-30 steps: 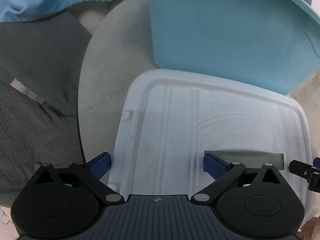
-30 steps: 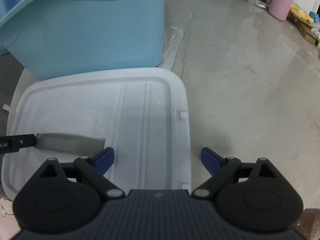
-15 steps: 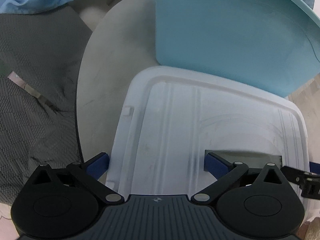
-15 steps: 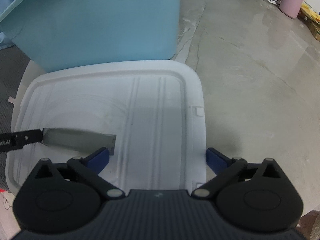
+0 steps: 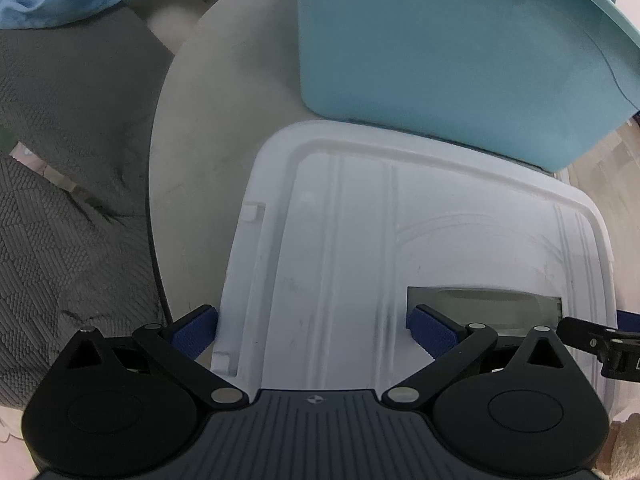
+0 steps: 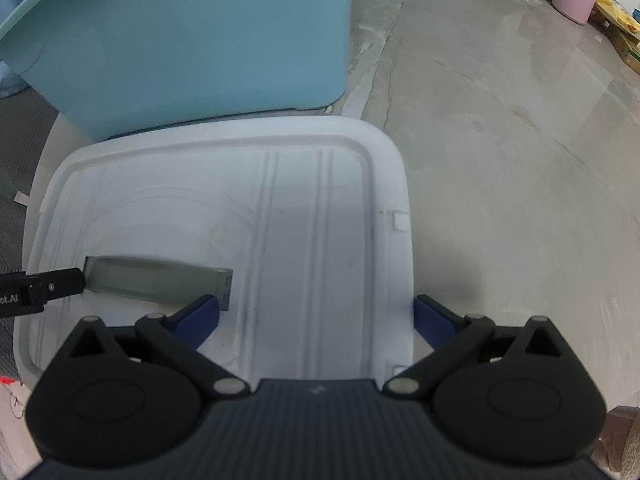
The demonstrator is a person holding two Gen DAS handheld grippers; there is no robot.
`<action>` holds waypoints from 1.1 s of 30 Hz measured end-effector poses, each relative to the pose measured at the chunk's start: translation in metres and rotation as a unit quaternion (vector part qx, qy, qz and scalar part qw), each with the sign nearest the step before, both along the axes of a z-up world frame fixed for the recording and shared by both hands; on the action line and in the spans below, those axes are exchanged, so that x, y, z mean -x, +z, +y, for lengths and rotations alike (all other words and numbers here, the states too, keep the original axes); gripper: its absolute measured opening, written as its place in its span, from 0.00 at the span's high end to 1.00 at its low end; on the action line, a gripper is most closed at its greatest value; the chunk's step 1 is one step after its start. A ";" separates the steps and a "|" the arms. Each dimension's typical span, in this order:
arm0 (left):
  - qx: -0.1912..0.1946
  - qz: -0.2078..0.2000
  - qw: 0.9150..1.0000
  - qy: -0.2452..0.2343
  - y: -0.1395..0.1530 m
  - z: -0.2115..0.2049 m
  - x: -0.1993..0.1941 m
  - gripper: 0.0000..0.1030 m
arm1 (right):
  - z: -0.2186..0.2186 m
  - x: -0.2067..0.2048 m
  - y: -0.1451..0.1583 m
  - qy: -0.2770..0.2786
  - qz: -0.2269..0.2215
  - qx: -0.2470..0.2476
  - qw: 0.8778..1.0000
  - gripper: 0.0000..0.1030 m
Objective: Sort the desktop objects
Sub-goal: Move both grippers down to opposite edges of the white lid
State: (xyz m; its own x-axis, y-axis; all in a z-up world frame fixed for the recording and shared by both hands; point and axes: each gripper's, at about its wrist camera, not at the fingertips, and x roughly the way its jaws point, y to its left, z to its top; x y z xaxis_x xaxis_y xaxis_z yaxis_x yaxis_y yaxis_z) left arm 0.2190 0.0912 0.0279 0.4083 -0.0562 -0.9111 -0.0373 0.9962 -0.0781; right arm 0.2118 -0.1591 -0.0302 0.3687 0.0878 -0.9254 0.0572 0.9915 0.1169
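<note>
Both tongs spread wide — left tongs straddle the white lid's left edge, right tongs its right edge — blue bin just beyond

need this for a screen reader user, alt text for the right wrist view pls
An open right gripper straddles the right edge of a white ribbed plastic bin lid lying flat on a grey stone tabletop, with a light blue plastic tub behind it.
</note>
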 end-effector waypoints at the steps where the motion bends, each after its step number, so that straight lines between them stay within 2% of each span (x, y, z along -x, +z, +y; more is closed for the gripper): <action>1: 0.000 0.000 1.000 0.001 0.000 0.000 0.002 0.00 | 0.001 0.000 0.000 0.001 0.001 0.000 1.000 0.00; 15: 0.000 0.009 1.000 0.011 0.002 -0.005 0.052 0.00 | 0.003 0.026 0.001 0.006 0.011 0.000 1.000 0.00; 27: -0.001 0.013 1.000 0.009 -0.001 0.000 0.063 0.00 | 0.004 0.031 0.001 0.000 0.015 -0.002 1.000 0.01; 33: 0.001 0.014 1.000 0.007 0.001 0.000 0.063 0.00 | -0.029 0.042 0.026 -0.024 0.000 -0.024 0.999 0.03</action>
State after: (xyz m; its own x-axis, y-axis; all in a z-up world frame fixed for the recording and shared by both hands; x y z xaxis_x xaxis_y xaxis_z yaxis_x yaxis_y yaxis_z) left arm 0.1555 0.0915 0.0285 0.3837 -0.0530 -0.9219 -0.0527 0.9955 -0.0792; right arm 0.1699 -0.1882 -0.0041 0.3731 0.1150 -0.9206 0.1039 0.9809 0.1646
